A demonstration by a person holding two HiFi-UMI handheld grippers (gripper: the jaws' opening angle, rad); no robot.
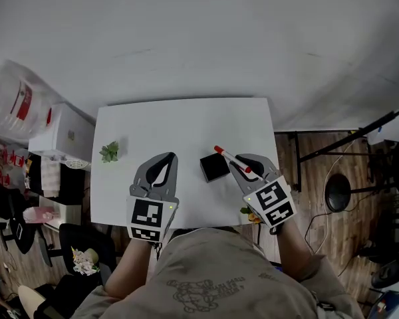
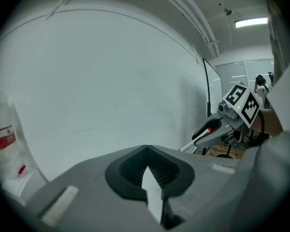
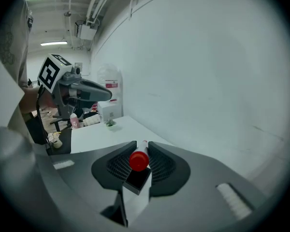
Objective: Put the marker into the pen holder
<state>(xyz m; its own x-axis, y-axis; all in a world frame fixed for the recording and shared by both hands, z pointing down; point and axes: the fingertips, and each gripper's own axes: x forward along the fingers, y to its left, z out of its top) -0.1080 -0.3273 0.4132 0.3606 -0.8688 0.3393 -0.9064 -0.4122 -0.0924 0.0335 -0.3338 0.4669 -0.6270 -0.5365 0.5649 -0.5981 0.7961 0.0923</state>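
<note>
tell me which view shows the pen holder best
The head view: the black pen holder shows whole from above on the white table, beside the held marker. The right gripper view shows only a part of it, between its jaws under the marker. The left gripper view does not show it.

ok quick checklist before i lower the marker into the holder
1. Marker clamped in right gripper jaws: ok.
2. Pen holder standing on table, nothing covering it: ok.
3. Marker's far end lined up over the opening: cannot tell; in the head view it looks past the holder's corner.
4. Left gripper away from holder: ok, jaws together, empty, to its left.
5. Plant out of the way: ok, near the table's left edge.
</note>
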